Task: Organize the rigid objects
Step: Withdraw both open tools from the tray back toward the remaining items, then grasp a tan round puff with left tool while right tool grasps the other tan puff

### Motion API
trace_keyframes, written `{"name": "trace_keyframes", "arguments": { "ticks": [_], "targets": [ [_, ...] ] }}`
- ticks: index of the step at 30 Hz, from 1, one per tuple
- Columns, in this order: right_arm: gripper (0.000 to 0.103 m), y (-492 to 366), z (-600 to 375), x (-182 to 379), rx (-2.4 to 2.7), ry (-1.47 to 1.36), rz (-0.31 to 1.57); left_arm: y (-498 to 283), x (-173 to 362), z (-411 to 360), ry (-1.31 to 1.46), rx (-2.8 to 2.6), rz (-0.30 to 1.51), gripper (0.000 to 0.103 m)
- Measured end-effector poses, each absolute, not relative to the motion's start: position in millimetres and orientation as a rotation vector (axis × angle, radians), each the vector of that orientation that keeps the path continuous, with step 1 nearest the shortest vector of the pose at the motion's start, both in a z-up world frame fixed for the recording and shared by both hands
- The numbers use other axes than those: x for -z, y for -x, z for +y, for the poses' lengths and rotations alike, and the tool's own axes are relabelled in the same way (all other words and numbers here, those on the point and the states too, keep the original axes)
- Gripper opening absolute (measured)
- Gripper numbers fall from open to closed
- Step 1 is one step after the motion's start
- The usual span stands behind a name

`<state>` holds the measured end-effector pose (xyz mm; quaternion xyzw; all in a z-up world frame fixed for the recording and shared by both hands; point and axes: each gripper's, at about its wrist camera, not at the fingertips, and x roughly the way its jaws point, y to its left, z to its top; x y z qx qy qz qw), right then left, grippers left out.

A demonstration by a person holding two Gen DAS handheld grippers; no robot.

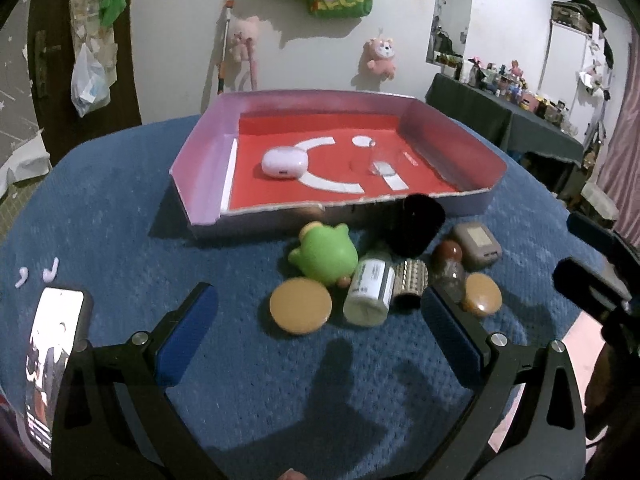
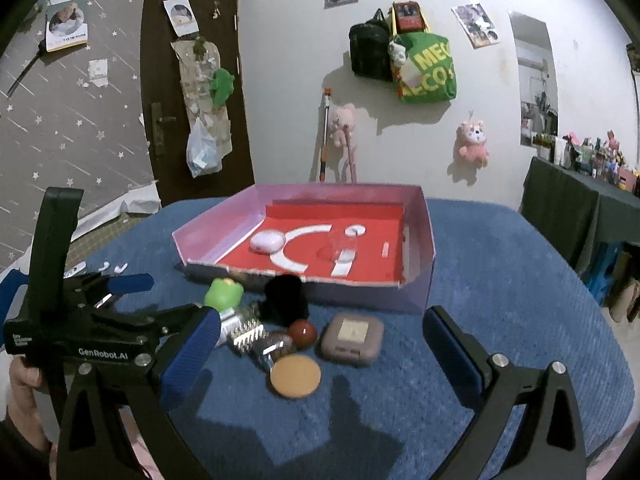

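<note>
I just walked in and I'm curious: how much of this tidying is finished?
Barely started. Already in the pink cardboard tray: a pale pink earbud case and a clear plastic cup. In hand: nothing; the left gripper and right gripper are both open. Left on the blue cloth: green frog toy, white bottle, tan round lids, grey square case and others.

A brown door [image 2: 192, 92] stands in the far wall, a clear plastic bag [image 2: 202, 150] hanging on it. Right of the door, a green tote bag [image 2: 430, 74] and a pink plush toy [image 2: 474, 142] hang on the white wall. Further right stands a cluttered dark side table [image 2: 576, 200].
</note>
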<state>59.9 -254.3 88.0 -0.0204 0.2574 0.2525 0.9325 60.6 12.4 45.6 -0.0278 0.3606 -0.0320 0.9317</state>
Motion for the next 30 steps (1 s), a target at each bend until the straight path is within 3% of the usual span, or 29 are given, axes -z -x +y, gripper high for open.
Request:
{"name": "trace_keyframes", "arguments": {
  "ticks": [30],
  "targets": [
    [0.103, -58.9, -241.1, -23.6, -0.522, 0.063, 0.768, -40.6, -6.6, -2.4, -0.012, 0.059, 0.822, 0.103]
  ]
}}
